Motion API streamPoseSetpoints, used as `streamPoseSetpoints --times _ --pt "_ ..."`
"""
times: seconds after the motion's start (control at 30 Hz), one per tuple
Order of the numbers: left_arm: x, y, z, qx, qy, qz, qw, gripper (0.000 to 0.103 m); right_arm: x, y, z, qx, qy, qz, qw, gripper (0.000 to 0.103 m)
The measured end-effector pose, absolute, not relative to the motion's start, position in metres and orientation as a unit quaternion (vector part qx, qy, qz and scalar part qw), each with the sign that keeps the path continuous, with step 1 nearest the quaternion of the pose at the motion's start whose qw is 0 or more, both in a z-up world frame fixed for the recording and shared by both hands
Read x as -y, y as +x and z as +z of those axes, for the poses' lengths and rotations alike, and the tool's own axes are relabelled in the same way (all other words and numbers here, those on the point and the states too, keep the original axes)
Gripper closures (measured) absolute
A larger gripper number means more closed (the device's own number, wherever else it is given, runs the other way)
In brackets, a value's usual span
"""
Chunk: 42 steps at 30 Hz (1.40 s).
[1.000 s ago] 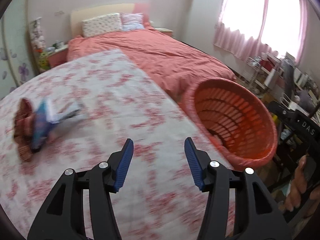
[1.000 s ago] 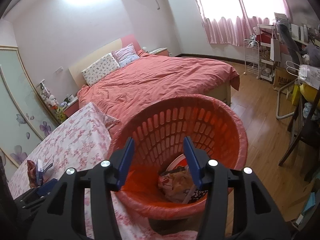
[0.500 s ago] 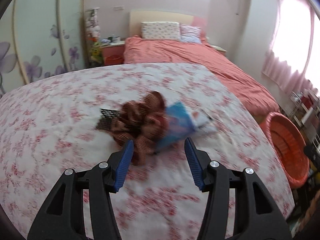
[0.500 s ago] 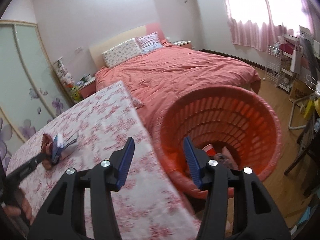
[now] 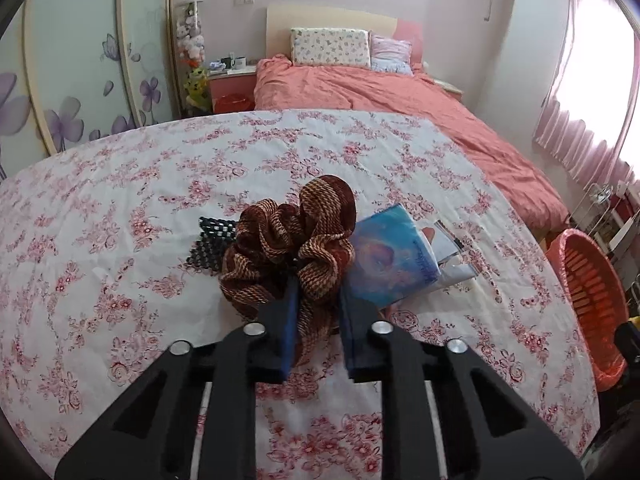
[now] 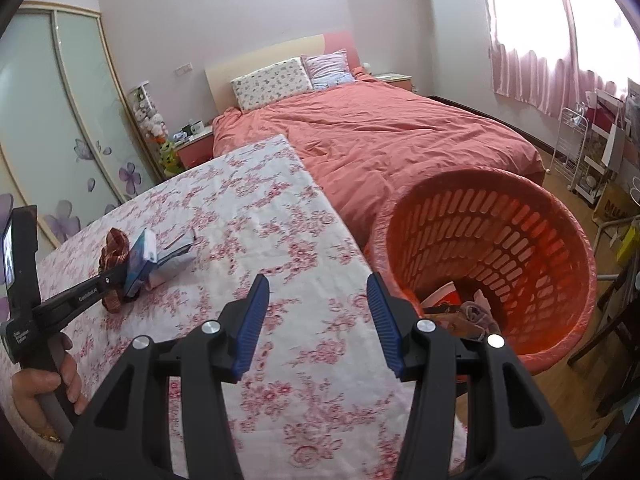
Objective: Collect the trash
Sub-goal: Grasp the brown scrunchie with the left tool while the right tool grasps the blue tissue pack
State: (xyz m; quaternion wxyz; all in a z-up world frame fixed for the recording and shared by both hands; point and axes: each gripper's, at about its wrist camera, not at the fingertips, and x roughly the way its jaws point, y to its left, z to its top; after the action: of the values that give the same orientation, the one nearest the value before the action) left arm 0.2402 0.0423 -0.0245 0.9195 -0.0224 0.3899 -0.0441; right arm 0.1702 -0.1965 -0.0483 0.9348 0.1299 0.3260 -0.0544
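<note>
A brown ruffled cloth (image 5: 296,240) lies on the flowered table (image 5: 160,200), with a blue packet (image 5: 392,264) and white wrappers (image 5: 452,252) against its right side. My left gripper (image 5: 318,312) is closing, and the cloth's lower folds are pinched between its blue pads. In the right wrist view the same left gripper (image 6: 120,276) reaches the cloth (image 6: 114,246) and the blue packet (image 6: 138,260). My right gripper (image 6: 318,312) hovers open and empty over the table's edge. To its right the orange basket (image 6: 560,248) holds some trash (image 6: 460,312).
A black-and-white checked piece (image 5: 208,240) pokes out from behind the cloth. The basket (image 5: 592,292) stands on the floor off the table's right edge. A red bed (image 5: 380,96) lies beyond the table. Wire shelves (image 6: 592,152) and chairs crowd the right wall. A hand (image 6: 40,392) grips the left handle.
The left view swung from the basket to the pile and closed in; its jaws narrowed onto the brown cloth. The right gripper shifted left from over the basket to the table's edge, still open.
</note>
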Motion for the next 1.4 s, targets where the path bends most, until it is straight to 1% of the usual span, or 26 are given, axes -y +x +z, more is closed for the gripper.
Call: streamPoseSetpoints --times 0.2,0.43,0.7,0.83,1.0,1.17,1.23,1.3,1.33,1.4 --pt "-0.077 0.221 -0.007 -0.37 -0.048 -0.04 0.927 0.087 0.168 0.179 -0.044 -0.328 0.113 -0.029 0.937 0.053" --pt "-0.14 0.199 0.012 -0.347 -0.076 0.004 0.935 0.088 0.115 0.202 -0.047 -0.339 0.092 0.017 0.936 0.053" --pt "-0.187 0.19 0.015 -0.339 -0.088 0.04 0.936 0.088 0.049 0.243 -0.05 -0.348 0.069 0.057 0.933 0.052" --pt "-0.201 0.187 0.014 -0.339 -0.097 0.043 0.935 0.088 0.031 0.263 -0.057 -0.362 0.062 0.054 0.929 0.051" --pt "-0.21 0.186 0.011 -0.341 -0.1 0.041 0.934 0.088 0.028 0.28 -0.067 -0.376 0.08 0.049 0.922 0.051" --pt "-0.211 0.188 0.004 -0.35 -0.1 0.033 0.931 0.088 0.02 0.292 -0.078 -0.39 0.064 0.045 0.918 0.05" --pt "-0.211 0.189 0.002 -0.352 -0.101 0.03 0.93 0.088 0.018 0.291 -0.079 -0.386 0.057 0.046 0.92 0.053" --pt "-0.21 0.189 0.0 -0.354 -0.102 0.027 0.929 0.088 0.018 0.288 -0.077 -0.379 0.053 0.046 0.923 0.064" --pt "-0.209 0.19 -0.001 -0.355 -0.103 0.026 0.929 0.088 0.02 0.286 -0.075 -0.375 0.058 0.049 0.924 0.067" --pt "-0.208 0.19 -0.002 -0.356 -0.102 0.023 0.929 0.088 0.024 0.283 -0.071 -0.372 0.068 0.057 0.924 0.076"
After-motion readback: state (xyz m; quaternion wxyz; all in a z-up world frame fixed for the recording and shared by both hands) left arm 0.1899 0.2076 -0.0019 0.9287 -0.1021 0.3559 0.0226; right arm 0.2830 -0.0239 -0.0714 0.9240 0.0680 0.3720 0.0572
